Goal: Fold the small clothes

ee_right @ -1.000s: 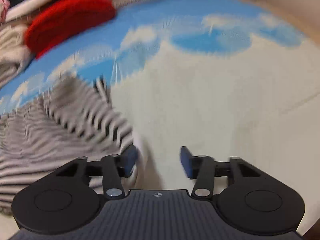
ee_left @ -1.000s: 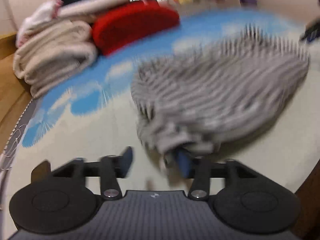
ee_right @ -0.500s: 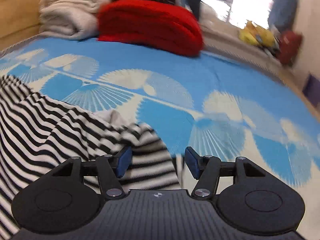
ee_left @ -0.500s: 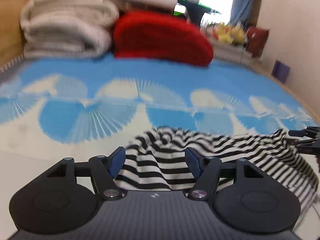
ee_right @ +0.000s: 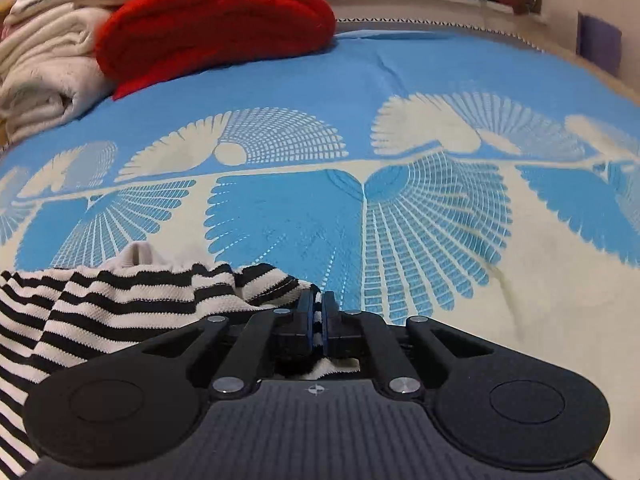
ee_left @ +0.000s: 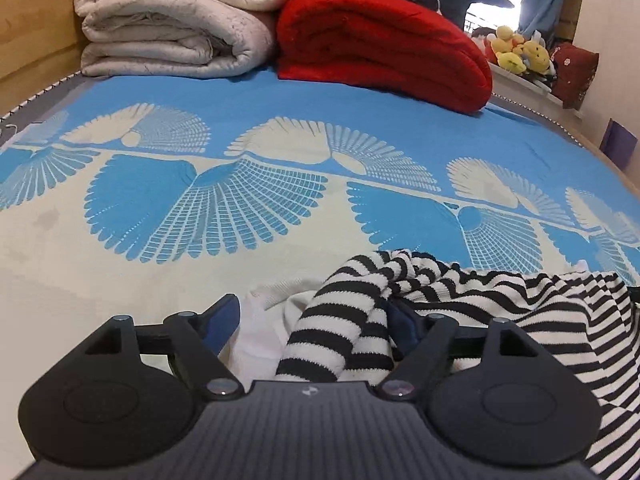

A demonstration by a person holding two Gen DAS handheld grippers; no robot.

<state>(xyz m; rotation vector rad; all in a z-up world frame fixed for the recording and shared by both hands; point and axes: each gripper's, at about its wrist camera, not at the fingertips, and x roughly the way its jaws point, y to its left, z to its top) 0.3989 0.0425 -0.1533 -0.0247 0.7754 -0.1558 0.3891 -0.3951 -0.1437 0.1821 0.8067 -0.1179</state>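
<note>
A black-and-white striped garment (ee_left: 500, 300) lies crumpled on the blue-and-cream bed cover (ee_left: 200, 200). My left gripper (ee_left: 312, 314) hangs over its left end with jaws wide and opening. A striped sleeve and some white fabric sit between the fingers, close to the right pad, and the left pad stands clear of them. In the right wrist view the striped garment (ee_right: 120, 300) spreads to the left. My right gripper (ee_right: 317, 312) is closing its jaws on the garment's right edge, and a thin fold of stripes is pinched between the blue pads.
A folded cream blanket (ee_left: 172, 20) and a folded red blanket (ee_left: 380, 40) are stacked at the far end of the bed. Plush toys (ee_left: 520, 50) sit on a ledge at the back right. A wooden frame (ee_left: 36, 20) runs along the left.
The right jaws went from apart to pinched on the garment's edge. The left jaws spread wider. Both grippers swung round to face the blankets, and the garment settled low on the cover.
</note>
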